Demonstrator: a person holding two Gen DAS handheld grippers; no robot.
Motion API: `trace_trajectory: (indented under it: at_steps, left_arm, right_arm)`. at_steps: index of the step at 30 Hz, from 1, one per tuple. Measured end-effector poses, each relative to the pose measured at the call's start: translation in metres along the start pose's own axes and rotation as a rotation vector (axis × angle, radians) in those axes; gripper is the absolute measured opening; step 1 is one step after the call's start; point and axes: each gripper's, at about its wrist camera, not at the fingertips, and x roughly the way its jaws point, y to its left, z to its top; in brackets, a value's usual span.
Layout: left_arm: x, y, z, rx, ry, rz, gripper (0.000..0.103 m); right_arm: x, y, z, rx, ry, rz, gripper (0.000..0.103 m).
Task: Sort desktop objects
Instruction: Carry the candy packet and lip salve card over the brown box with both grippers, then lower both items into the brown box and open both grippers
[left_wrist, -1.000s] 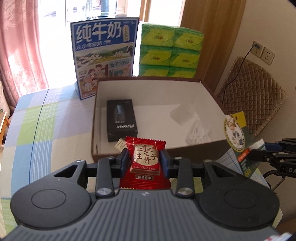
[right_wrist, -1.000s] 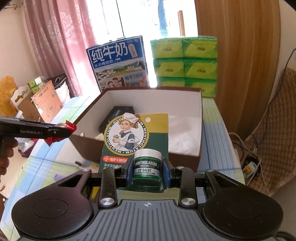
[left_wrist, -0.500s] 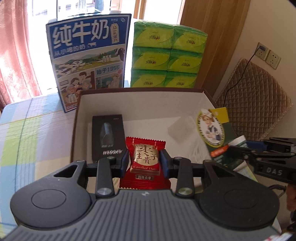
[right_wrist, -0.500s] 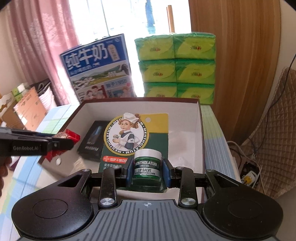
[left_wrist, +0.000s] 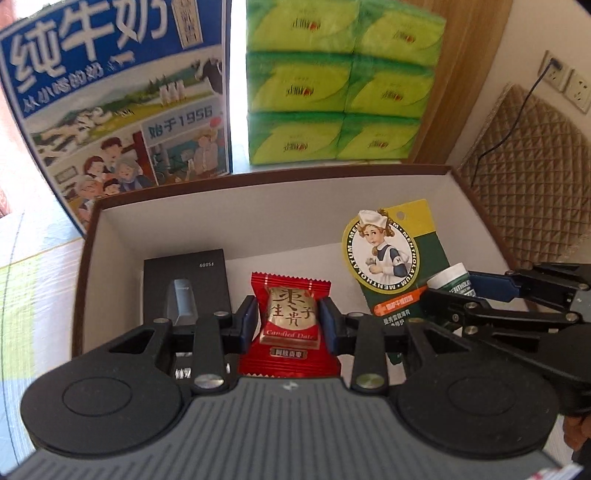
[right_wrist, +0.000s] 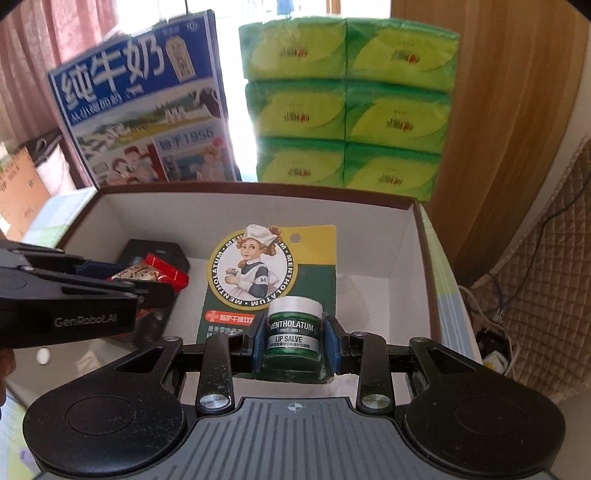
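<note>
You are at the drop-off: your left gripper (left_wrist: 288, 319) clamps the candy packet (left_wrist: 290, 325) and your right gripper (right_wrist: 294, 341) clamps the lip salve pack (right_wrist: 275, 291), both above the box (right_wrist: 421, 236). Next, lower and release them.

In the box (left_wrist: 476, 206), a flat pack (left_wrist: 184, 284) lay at its left side. The candy packet (left_wrist: 290, 325) hung just right of that pack, the lip salve card (left_wrist: 388, 254) farther right. Behind the box stood a milk carton (left_wrist: 110, 103) and, to its right, stacked tissue packs (left_wrist: 343, 81).
</note>
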Motion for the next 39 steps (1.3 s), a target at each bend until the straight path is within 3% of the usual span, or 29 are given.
trace_trajectory:
  at_steps: [13, 28, 35, 37, 39]
  left_arm:
    - [0.051, 0.009, 0.014, 0.007, 0.07, 0.033, 0.032]
    - [0.043, 0.018, 0.017, 0.027, 0.056, 0.064, 0.04]
    - [0.038, 0.027, 0.017, 0.014, 0.048, 0.078, 0.045]
    - [0.036, 0.028, 0.017, 0.015, 0.041, 0.082, 0.048]
    - [0.033, 0.03, 0.016, 0.019, 0.036, 0.104, 0.048]
  right_arm:
    - [0.04, 0.005, 0.015, -0.029, 0.067, -0.032, 0.03]
    - [0.055, 0.008, 0.022, -0.009, 0.097, -0.022, 0.03]
    - [0.06, 0.01, 0.024, 0.03, 0.092, 0.037, 0.03]
    - [0.061, 0.01, 0.024, 0.052, 0.082, 0.066, 0.043]
    - [0.058, 0.011, 0.023, 0.044, 0.063, 0.036, 0.071]
